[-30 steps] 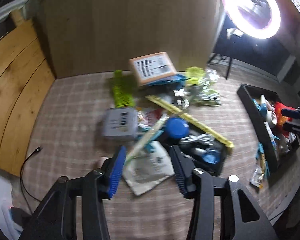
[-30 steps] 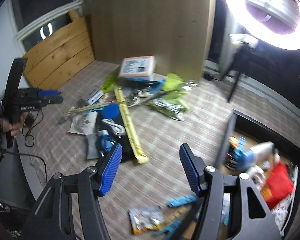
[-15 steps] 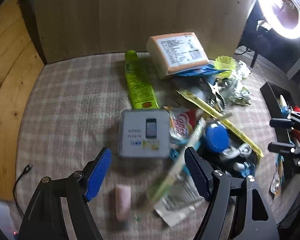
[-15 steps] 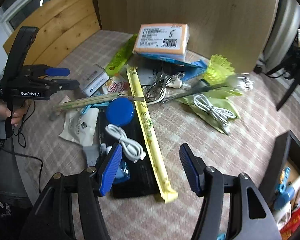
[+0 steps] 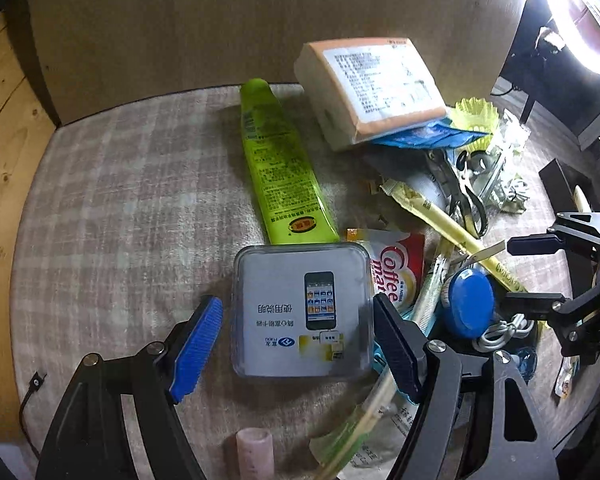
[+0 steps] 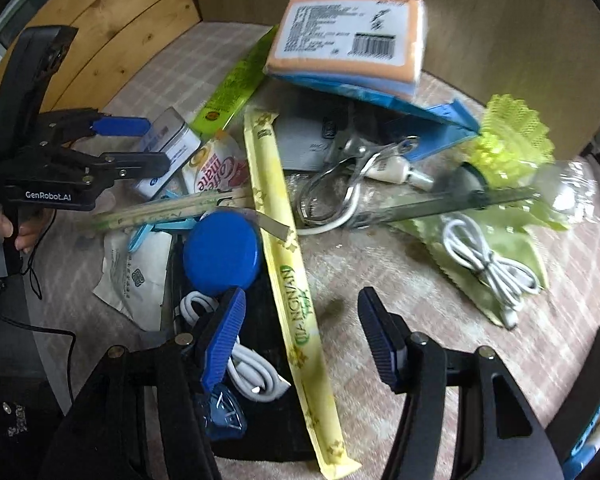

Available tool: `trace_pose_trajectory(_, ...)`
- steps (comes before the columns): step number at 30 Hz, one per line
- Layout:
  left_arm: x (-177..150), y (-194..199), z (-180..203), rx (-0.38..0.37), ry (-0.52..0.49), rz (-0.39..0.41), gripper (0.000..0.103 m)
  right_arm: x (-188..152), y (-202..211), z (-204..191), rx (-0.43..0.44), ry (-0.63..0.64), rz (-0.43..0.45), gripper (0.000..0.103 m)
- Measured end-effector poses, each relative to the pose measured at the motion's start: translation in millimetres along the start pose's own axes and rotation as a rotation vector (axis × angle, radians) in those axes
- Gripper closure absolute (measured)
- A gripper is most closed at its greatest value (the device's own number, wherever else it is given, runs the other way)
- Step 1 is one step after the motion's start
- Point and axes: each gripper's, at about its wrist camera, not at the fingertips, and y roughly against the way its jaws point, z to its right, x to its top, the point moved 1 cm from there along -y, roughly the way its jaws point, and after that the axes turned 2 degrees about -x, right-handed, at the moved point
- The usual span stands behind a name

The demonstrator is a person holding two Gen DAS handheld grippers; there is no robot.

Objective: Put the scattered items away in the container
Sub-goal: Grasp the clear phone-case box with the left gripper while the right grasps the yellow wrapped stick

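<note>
A grey plastic box (image 5: 300, 312) with a phone picture lies flat on the checked cloth. My left gripper (image 5: 296, 344) stands open astride it, one blue pad on either side, neither pressing. The left gripper (image 6: 124, 144) also shows in the right wrist view, held by a hand. My right gripper (image 6: 302, 336) hovers over a long yellow packet (image 6: 288, 264) that runs between its fingers; its jaws are closing and the pads are clear of the packet. The right gripper (image 5: 540, 272) appears at the right of the left wrist view. The black container (image 5: 560, 188) sits at the far right.
The pile holds a green tube (image 5: 276, 168), an orange pack (image 5: 372, 88), a coffee sachet (image 5: 396, 272), a blue round lid (image 6: 220, 252), scissors (image 5: 460, 192), chopsticks (image 6: 172, 208) and white cables (image 6: 496, 268). A pink cylinder (image 5: 254, 452) lies near me. A board wall stands behind.
Both grippers came down toward the pile. The left one widened and now straddles the grey box. The right one swung away from the container to over the yellow packet.
</note>
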Motion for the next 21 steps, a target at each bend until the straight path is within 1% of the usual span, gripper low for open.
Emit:
trace_pose_trajectory(4,1.4,-8.6,-1.7,-0.012,0.004,-0.016,0.029,2.5,-6.8,-0.8,0.024,-0.002,-0.016,0.062)
trace_pose_trajectory(6,1.5,-10.6,-1.9,-0.018,0.006,-0.015,0.031,2.9,-7.6,0.0,0.031,-0.007,-0.011,0.065)
trace_pose_trajectory(7,1.5,-10.8,-1.7,-0.023,0.008,-0.012,0.035,3.0,-7.0,0.8,0.041,-0.013,-0.009,0.072)
trace_pose_trajectory(8,1.3,-10.8,-1.0,-0.026,0.008,-0.01,0.035,2.6,-6.1,0.6,0.049,-0.022,-0.006,0.079)
trace_pose_trajectory(10,1.2,-10.1,1.3,-0.023,-0.001,-0.001,0.035,2.1,-4.2,2.5,0.06,-0.038,0.0,0.084)
trace_pose_trajectory(14,-0.8,-8.6,4.3,-0.014,-0.009,0.022,0.035,-0.3,-2.9,4.9,0.069,-0.047,0.005,0.088)
trace_pose_trajectory(18,-2.2,-2.9,1.0,-0.013,0.014,0.042,0.035,-2.7,1.6,7.8,0.053,-0.045,0.012,0.089)
trace_pose_trajectory(21,-3.2,7.4,-2.4,-0.003,0.025,0.066,0.035,-5.4,8.4,5.8,0.06,-0.044,0.025,0.091)
